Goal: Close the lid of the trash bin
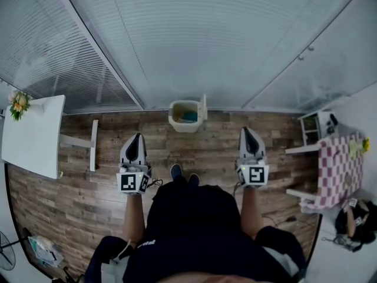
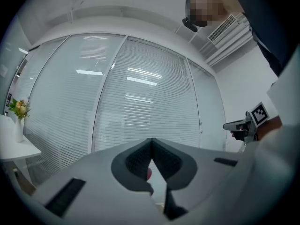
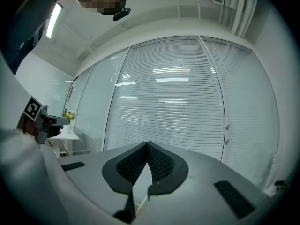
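Observation:
The cream trash bin stands on the wood floor against the glass wall, straight ahead of the person's feet. Its lid stands upright at the bin's right side, and something blue-green lies inside. My left gripper and right gripper are held level at either side of the body, well short of the bin. Both point at the blinds, so the bin shows in neither gripper view. The left gripper has its jaws together with nothing between them, and so does the right gripper.
A white table with a flower vase stands at the left, a white frame beside it. At the right are a table with a checkered cloth and a small white shelf. Glass walls with blinds close the far side.

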### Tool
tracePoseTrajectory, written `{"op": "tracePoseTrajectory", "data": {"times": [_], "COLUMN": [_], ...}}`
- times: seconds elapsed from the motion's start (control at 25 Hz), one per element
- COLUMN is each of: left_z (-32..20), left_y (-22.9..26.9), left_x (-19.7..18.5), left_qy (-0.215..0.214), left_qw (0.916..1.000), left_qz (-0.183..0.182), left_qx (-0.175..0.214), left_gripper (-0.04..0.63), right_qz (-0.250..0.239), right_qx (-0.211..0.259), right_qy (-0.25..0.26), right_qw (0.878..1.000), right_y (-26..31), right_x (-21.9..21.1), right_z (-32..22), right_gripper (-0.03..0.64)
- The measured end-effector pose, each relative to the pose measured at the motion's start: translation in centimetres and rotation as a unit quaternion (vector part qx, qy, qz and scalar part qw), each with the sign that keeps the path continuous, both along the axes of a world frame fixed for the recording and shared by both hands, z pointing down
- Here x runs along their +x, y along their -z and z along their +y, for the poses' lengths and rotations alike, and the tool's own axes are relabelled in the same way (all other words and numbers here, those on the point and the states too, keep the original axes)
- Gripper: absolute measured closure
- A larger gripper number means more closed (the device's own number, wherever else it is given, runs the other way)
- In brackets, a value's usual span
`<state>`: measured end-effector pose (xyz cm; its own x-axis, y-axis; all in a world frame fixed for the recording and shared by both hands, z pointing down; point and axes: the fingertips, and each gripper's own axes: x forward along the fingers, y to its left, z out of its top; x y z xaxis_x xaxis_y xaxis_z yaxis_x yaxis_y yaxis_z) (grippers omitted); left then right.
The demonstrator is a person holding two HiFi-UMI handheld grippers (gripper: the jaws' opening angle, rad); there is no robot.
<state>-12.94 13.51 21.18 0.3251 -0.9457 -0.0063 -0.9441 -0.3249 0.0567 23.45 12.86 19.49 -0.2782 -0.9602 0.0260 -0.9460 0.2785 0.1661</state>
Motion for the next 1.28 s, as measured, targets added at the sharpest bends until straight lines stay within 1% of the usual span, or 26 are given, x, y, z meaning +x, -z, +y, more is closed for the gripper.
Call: {"op": "tracePoseTrajectory", "data": {"times": [0.04, 0.2, 0.4, 0.44, 0.48, 0.52, 0.56, 0.64, 0.72, 0.88, 1.08, 1.28], "left_z": [-0.1, -0.4, -0.8, -0.9, -1.1, -1.2, -1.4, -1.6, -1.8, -2.3, -3.2, -4.2], "left_y": [-0.1, -0.5, -0.9, -0.9, -1.0, -1.2, -1.4, -1.8, -2.0, -2.2, -2.5, -3.5], "left_x": [0.0, -0.5, -1.4, -1.5, -1.6, -1.7, -1.8, -2.0, -2.1, -2.8, -3.9, -5.0], "left_qy": [0.000, 0.001, 0.001, 0.001, 0.000, 0.000, -0.001, -0.003, -0.008, -0.009, -0.015, -0.026], "left_qw": [1.0000, 1.0000, 0.9999, 0.9999, 0.9999, 0.9999, 0.9999, 0.9998, 0.9998, 0.9996, 0.9995, 0.9994], "left_qz": [0.000, 0.003, 0.006, 0.005, 0.004, 0.004, 0.004, 0.004, 0.001, 0.007, 0.011, -0.004], "left_qx": [-0.001, -0.006, -0.010, -0.010, -0.012, -0.014, -0.017, -0.020, -0.020, -0.025, -0.025, -0.024], "left_gripper": [0.589, 0.589, 0.589, 0.589, 0.589, 0.589, 0.589, 0.589, 0.589, 0.589, 0.589, 0.589], "right_qz": [-0.002, -0.039, -0.067, -0.070, -0.070, -0.068, -0.066, -0.061, -0.060, -0.052, -0.057, -0.051], "right_qx": [-0.001, 0.004, -0.005, -0.008, -0.013, -0.020, -0.026, -0.035, -0.041, -0.056, -0.060, -0.069], "right_qy": [-0.003, -0.019, -0.031, -0.030, -0.026, -0.021, -0.016, -0.010, -0.009, -0.006, -0.002, -0.008], "right_qw": [1.000, 0.999, 0.997, 0.997, 0.997, 0.997, 0.997, 0.997, 0.997, 0.997, 0.997, 0.996], "right_y": [-0.1, -0.1, -0.7, -0.8, -1.0, -1.2, -1.5, -1.9, -2.3, -2.9, -3.2, -4.0], "right_x": [0.1, 0.3, 0.6, 0.5, 0.3, 0.0, -0.3, -0.9, -1.3, -2.2, -3.5, -4.8], "right_z": [-0.1, -0.6, -1.2, -1.3, -1.4, -1.6, -1.7, -1.9, -2.0, -2.4, -2.9, -3.0], "right_gripper": [0.614, 0.612, 0.610, 0.599, 0.546, 0.462, 0.420, 0.403, 0.390, 0.373, 0.354, 0.354]}}
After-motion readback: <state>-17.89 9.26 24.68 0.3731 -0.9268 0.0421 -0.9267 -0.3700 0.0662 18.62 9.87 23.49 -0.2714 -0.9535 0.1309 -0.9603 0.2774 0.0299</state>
